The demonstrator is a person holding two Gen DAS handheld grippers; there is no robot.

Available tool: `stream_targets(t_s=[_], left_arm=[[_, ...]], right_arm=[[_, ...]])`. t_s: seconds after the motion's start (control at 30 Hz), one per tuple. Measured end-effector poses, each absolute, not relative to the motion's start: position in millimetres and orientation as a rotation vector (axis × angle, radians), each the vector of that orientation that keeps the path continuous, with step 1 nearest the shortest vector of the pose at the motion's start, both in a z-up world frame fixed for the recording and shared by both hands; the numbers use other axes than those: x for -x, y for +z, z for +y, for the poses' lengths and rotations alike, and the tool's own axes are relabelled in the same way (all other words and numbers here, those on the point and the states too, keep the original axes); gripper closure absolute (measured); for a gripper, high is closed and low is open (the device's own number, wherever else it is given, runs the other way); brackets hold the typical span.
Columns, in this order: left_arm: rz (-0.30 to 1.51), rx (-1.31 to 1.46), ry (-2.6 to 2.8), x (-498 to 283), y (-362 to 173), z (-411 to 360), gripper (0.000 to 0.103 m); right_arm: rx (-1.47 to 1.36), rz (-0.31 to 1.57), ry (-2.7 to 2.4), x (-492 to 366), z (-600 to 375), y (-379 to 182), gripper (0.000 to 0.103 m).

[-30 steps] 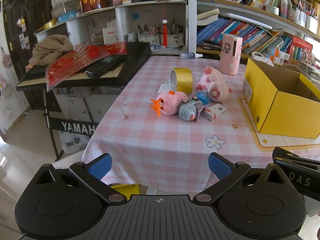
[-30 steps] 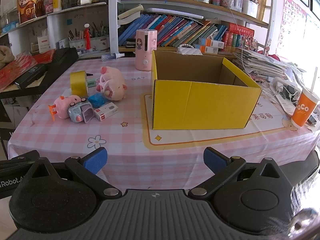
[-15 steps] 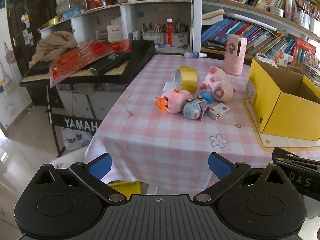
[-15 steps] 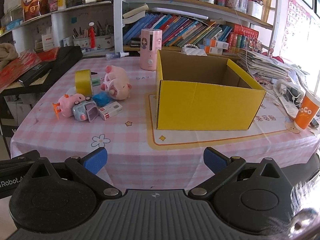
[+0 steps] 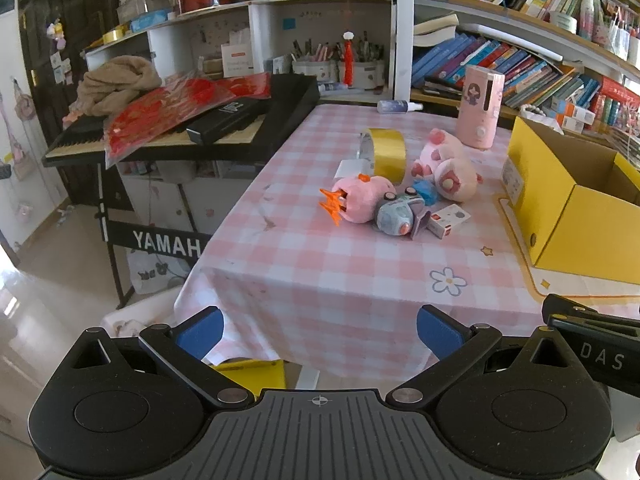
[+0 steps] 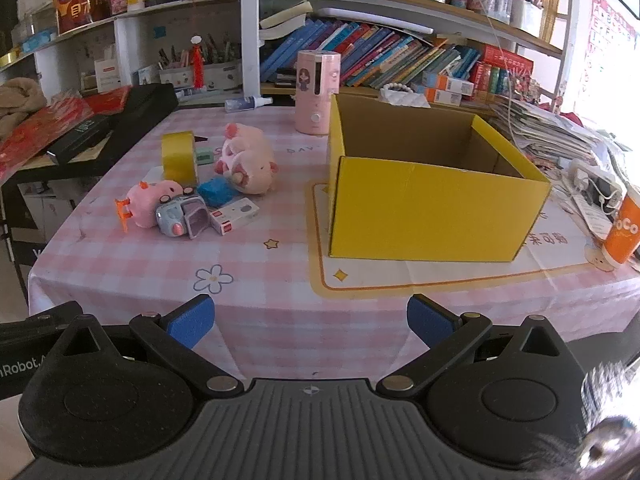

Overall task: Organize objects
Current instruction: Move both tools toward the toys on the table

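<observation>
On the table (image 6: 280, 304), the toys (image 6: 192, 204) lie clustered left of the open box (image 6: 424, 208), tape roll (image 6: 179, 157) behind them

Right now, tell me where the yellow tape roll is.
The yellow tape roll stands on edge on the pink checked tablecloth, left of the pink plush pig and behind the small pink toy, in both views.
</observation>
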State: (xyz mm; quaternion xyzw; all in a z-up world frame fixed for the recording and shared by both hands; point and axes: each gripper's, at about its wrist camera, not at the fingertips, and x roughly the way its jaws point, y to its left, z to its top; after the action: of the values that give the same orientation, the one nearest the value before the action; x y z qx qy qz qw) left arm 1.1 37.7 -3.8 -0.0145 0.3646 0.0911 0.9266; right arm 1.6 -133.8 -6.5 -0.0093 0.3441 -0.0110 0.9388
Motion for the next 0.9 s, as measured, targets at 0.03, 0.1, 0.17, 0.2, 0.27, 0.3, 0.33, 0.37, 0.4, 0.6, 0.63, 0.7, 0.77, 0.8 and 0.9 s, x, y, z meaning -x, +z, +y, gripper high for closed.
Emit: stream_targets(t_s=[0.03,0.1,0.17,0.2,0.27,0.3,0.33,0.37,0.4,0.6,0.63,0.7,0.77,0.8,0.9], left_arm=[[0.750,0.033,0.190,-2.2,-4.1,38.8,0.000],[0.750,0.036,0.193,-3.8,-4.4,40.2,0.000],[0.751,0.032,0.199,-4.9,-4.7,41.3,0.000],[0.751,0.033,0.202,-5.7,-5.0,42.1,0.000],[0.754,0.038,0.207,-6.7,-5.4,44.0,0.000],[0.755,0.039,0.210,-7.4,-5.5,44.8,0.000],[0.755,0.039,0.213,-7.9,-5.7,45.7,0.000],[0.755,0.039,0.215,-8.7,-5.7,46.2,0.000],[0.755,0.040,0.218,-9.4,-6.0,46.8,0.000],[0.754,0.045,0.228,-13.6,-6.7,49.7,0.000],[0.752,0.045,0.229,-14.6,-6.9,50.1,0.000],[0.751,0.047,0.230,-17.5,-6.8,50.8,0.000],[0.749,0.047,0.231,-20.3,-6.6,51.2,0.000],[0.749,0.047,0.230,-22.0,-6.7,51.2,0.000],[0.750,0.050,0.227,-27.1,-6.8,51.4,0.000]], right_arm=[[0.021,0.706,-0.017,-3.1,-133.0,-7.2,0.000],[0.020,0.707,-0.007,-6.2,-132.1,-7.1,0.000],[0.019,0.705,-0.002,-8.5,-130.8,-7.3,0.000],[0.020,0.707,0.002,-9.7,-129.9,-7.8,0.000],[0.023,0.713,0.010,-12.5,-128.2,-8.9,0.000],[0.024,0.714,0.013,-13.9,-127.5,-9.0,0.000],[0.025,0.715,0.016,-15.4,-126.4,-8.9,0.000],[0.026,0.716,0.020,-16.5,-125.8,-9.1,0.000],[0.027,0.717,0.023,-17.5,-125.3,-9.3,0.000],[0.032,0.724,0.044,-25.1,-122.1,-11.0,0.000],[0.031,0.725,0.048,-26.4,-122.0,-11.2,0.000],[0.031,0.727,0.054,-30.1,-121.3,-11.8,0.000],[0.030,0.728,0.060,-34.1,-121.2,-12.4,0.000],[0.028,0.729,0.063,-36.0,-121.3,-12.5,0.000],[0.021,0.733,0.074,-43.2,-122.7,-13.2,0.000]])
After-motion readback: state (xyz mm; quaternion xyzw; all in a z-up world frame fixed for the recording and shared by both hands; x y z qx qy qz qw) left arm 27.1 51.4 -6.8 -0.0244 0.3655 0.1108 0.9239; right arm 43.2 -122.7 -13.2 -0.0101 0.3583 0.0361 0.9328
